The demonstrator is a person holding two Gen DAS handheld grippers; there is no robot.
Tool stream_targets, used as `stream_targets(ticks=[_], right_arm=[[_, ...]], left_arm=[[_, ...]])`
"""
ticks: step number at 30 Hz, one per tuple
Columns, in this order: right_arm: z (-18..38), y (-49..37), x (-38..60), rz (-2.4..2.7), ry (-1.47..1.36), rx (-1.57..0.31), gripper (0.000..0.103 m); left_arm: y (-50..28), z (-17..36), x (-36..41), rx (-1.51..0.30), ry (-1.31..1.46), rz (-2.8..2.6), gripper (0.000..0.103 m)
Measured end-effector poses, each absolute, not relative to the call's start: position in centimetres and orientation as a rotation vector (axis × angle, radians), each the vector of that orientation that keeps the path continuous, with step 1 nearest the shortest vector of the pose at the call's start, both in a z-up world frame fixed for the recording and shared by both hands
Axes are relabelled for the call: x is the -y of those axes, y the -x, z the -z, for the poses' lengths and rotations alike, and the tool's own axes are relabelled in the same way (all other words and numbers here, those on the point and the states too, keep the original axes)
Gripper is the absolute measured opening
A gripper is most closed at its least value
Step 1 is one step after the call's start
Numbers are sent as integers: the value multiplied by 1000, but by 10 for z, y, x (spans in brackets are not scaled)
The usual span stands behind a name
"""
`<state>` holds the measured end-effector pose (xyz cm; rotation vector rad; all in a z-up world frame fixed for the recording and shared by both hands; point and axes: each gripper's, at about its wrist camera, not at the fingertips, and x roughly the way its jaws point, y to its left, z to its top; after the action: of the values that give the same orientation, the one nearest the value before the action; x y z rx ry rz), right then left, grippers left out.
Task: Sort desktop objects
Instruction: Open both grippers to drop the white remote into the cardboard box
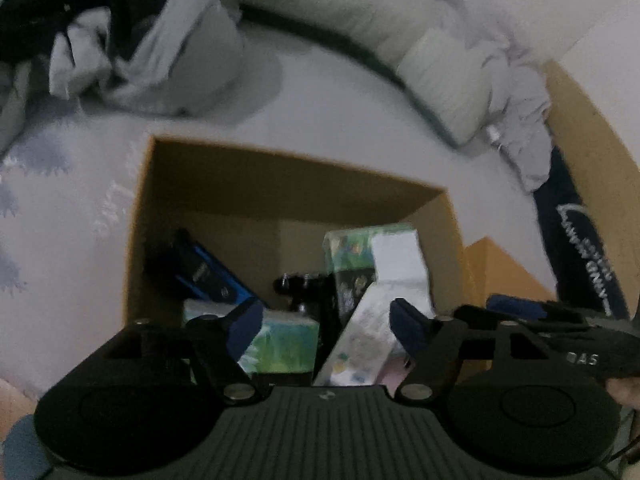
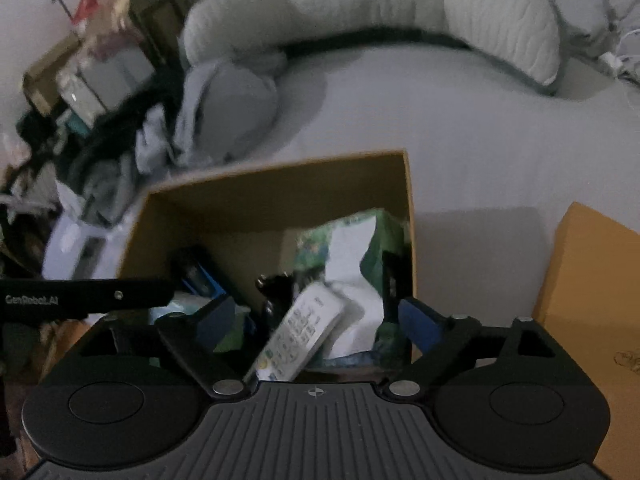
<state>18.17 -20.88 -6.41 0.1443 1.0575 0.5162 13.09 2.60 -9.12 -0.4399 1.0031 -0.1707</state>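
An open cardboard box (image 1: 280, 160) (image 2: 280, 176) stands on a pale bed sheet. Inside it lie a blue device (image 1: 212, 276) (image 2: 200, 276), a black mount (image 1: 304, 288), green tissue packs (image 1: 288, 340) (image 2: 360, 240) and a white remote (image 1: 360, 344) (image 2: 300, 332) leaning tilted. My left gripper (image 1: 326, 324) hovers over the box's near side, jaws wide apart, its pads touching nothing. My right gripper (image 2: 318, 320) is open too, above the remote, whose body rests free between the blue pads without contact.
Crumpled grey clothes (image 1: 180, 52) (image 2: 224, 100) and white pillows (image 2: 504, 20) lie beyond the box. A flat cardboard piece (image 2: 588, 300) sits to the right, beside a dark blue bag (image 1: 580, 248). Cluttered shelves (image 2: 100, 60) stand at the far left.
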Motion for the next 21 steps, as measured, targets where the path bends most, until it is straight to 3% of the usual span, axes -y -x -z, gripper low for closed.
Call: stream_targets(ticks=[4, 8, 10, 21], right_arm=[[34, -166, 228, -530, -203, -984, 98], [-1, -150, 245, -539, -258, -897, 103], [-15, -141, 253, -543, -287, -857, 103], [-68, -83, 278, -500, -296, -657, 103]], left_arm=[[-113, 62, -36, -914, 450, 196, 89], [-92, 32, -39, -816, 423, 258, 90], [-79, 17, -38, -760, 404, 291, 103], [-7, -37, -30, -485, 261, 310, 103]])
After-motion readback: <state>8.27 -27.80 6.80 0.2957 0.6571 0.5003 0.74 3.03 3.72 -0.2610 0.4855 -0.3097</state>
